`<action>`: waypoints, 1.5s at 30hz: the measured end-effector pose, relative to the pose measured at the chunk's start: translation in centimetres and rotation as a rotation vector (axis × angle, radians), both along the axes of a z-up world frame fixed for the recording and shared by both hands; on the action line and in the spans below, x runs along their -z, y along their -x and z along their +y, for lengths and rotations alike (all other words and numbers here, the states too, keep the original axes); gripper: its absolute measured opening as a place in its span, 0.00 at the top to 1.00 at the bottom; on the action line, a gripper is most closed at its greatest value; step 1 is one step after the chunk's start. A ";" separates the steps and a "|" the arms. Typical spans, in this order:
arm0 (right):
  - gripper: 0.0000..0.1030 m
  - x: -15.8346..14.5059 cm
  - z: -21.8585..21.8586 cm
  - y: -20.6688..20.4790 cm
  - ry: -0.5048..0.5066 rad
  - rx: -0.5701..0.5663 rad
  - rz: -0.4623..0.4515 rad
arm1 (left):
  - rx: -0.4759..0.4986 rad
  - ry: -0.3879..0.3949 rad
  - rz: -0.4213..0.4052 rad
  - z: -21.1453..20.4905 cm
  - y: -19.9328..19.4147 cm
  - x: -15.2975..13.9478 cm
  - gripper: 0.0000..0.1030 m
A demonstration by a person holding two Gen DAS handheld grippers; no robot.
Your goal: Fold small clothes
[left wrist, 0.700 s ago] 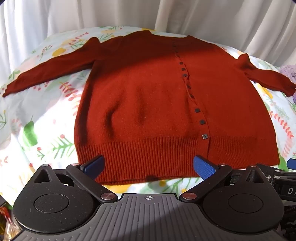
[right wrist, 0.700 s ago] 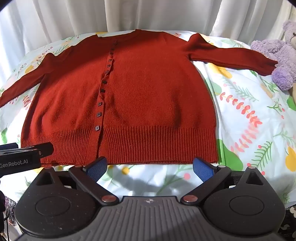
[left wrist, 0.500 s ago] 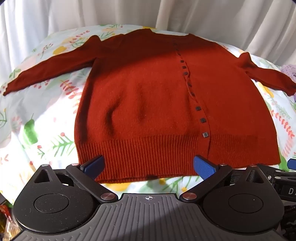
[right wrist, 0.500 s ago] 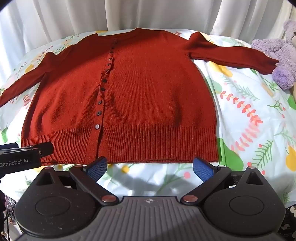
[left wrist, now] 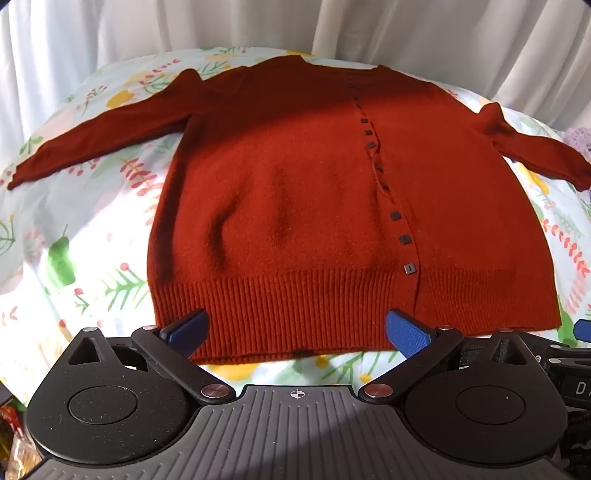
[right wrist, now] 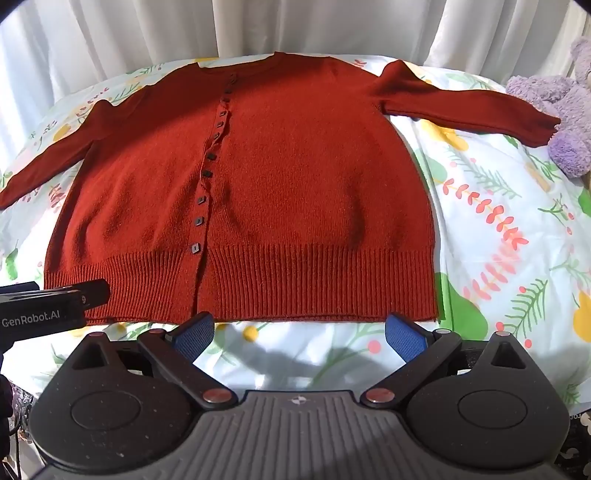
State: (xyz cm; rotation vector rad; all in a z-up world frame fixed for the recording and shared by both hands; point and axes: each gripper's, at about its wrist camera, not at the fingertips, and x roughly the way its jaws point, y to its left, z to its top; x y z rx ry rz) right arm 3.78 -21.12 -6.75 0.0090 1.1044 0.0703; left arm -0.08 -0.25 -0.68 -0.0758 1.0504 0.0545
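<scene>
The rust-red knit cardigan (right wrist: 288,177) lies spread flat and buttoned, front up, on the floral bedsheet (right wrist: 498,229), both sleeves stretched out sideways and the ribbed hem (left wrist: 295,306) nearest the cameras. It looks soft, light and limp, likely to sag and stretch when lifted, so the firmer ribbed hem corners or the cuffs seem the best places to pinch. The left hand-held gripper (left wrist: 297,330) hovers wide open over the hem, holding nothing; the right hand-held gripper (right wrist: 299,334) is likewise spread wide and empty, just short of the hem. A purple plush toy (right wrist: 561,110) sits beside the right cuff, with white curtains (right wrist: 295,26) behind.
</scene>
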 end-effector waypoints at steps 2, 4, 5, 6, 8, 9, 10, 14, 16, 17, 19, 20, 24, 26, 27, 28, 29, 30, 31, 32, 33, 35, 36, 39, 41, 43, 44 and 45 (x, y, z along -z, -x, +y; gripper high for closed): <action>0.04 0.0 0.0 0.0 -0.002 0.000 0.000 | 0.001 -0.002 0.000 0.0 -0.1 0.0 0.00; 0.04 0.0 -0.1 0.0 -0.005 0.001 0.000 | 0.003 -0.004 0.000 0.0 -0.1 0.0 0.00; 0.04 0.0 -0.1 0.0 -0.005 0.002 0.000 | 0.004 -0.005 0.001 -0.1 -0.2 -0.1 0.00; 0.04 -0.1 -0.1 0.0 -0.004 0.002 0.000 | 0.004 -0.006 0.002 -0.1 -0.2 0.0 0.00; 0.04 -0.1 -0.1 0.0 -0.004 0.001 0.000 | 0.003 -0.006 0.003 0.0 -0.2 0.1 0.00; 0.04 -0.1 -0.1 0.0 -0.004 0.001 0.001 | 0.003 -0.006 0.006 0.0 -0.3 0.1 0.00; 0.04 -0.1 -0.1 -0.1 -0.005 0.002 0.002 | 0.002 -0.006 0.007 0.0 -0.3 0.2 0.00; 0.04 -0.1 -0.1 -0.1 -0.004 0.001 0.004 | 0.002 -0.006 0.008 0.1 -0.3 0.2 0.00; 0.04 -0.1 -0.1 -0.2 -0.004 0.001 0.005 | 0.002 -0.004 0.008 0.1 -0.3 0.2 0.00; 0.04 -0.1 -0.1 -0.1 -0.004 0.001 0.005 | 0.002 -0.005 0.008 0.1 -0.3 0.2 0.00; 0.04 -0.1 -0.1 -0.1 -0.004 0.001 0.005 | 0.001 -0.005 0.009 0.2 -0.3 0.3 0.00; 0.04 -0.1 -0.1 -0.1 -0.004 0.001 0.004 | 0.002 -0.004 0.009 0.2 -0.3 0.3 0.00; 0.04 0.0 -0.1 -0.1 -0.006 0.002 0.005 | 0.001 -0.006 0.012 0.2 -0.2 0.4 0.00; 0.04 0.0 -0.1 -0.1 -0.006 0.003 0.005 | 0.002 -0.006 0.013 0.2 -0.2 0.5 0.00; 0.04 0.0 -0.2 -0.1 -0.007 0.004 0.004 | 0.002 -0.006 0.016 0.1 -0.3 0.4 0.00; 0.04 0.0 -0.2 -0.1 -0.007 0.004 0.004 | 0.001 -0.006 0.017 0.1 -0.3 0.4 0.00; 0.04 0.1 -0.2 -0.1 -0.008 0.004 0.005 | 0.001 -0.007 0.018 0.1 -0.3 0.4 0.00; 0.04 0.1 -0.2 -0.1 -0.009 0.004 0.005 | 0.001 -0.007 0.018 0.1 -0.3 0.4 0.00; 0.04 0.1 -0.2 -0.1 -0.010 0.004 0.004 | 0.000 -0.008 0.019 0.0 -0.3 0.3 0.00; 0.04 0.1 -0.3 -0.1 -0.011 0.004 0.005 | 0.000 -0.008 0.020 0.0 -0.3 0.3 0.00; 0.04 0.1 -0.4 -0.1 -0.013 0.005 0.006 | -0.001 -0.008 0.020 0.0 -0.3 0.3 0.00; 0.04 0.2 -0.5 0.0 -0.015 0.006 0.007 | -0.002 -0.008 0.021 0.0 -0.3 0.4 0.00; 0.04 0.2 -0.6 -0.1 -0.017 0.007 0.007 | -0.003 -0.009 0.022 0.1 -0.2 0.4 0.00; 0.04 0.2 -0.6 0.0 -0.020 0.008 0.009 | -0.006 -0.010 0.027 0.1 -0.2 0.4 0.00; 0.04 0.2 -0.6 -0.1 -0.022 0.007 0.011 | -0.008 -0.010 0.029 0.1 -0.3 0.3 0.00; 0.04 0.2 -0.7 -0.1 -0.025 0.006 0.013 | -0.010 -0.012 0.030 0.2 -0.3 0.3 0.00; 0.04 0.3 -0.7 -0.1 -0.026 0.005 0.013 | -0.010 -0.012 0.031 0.2 -0.4 0.3 0.00; 0.04 0.3 -0.7 -0.2 -0.027 0.005 0.014 | -0.011 -0.012 0.032 0.2 -0.3 0.3 0.00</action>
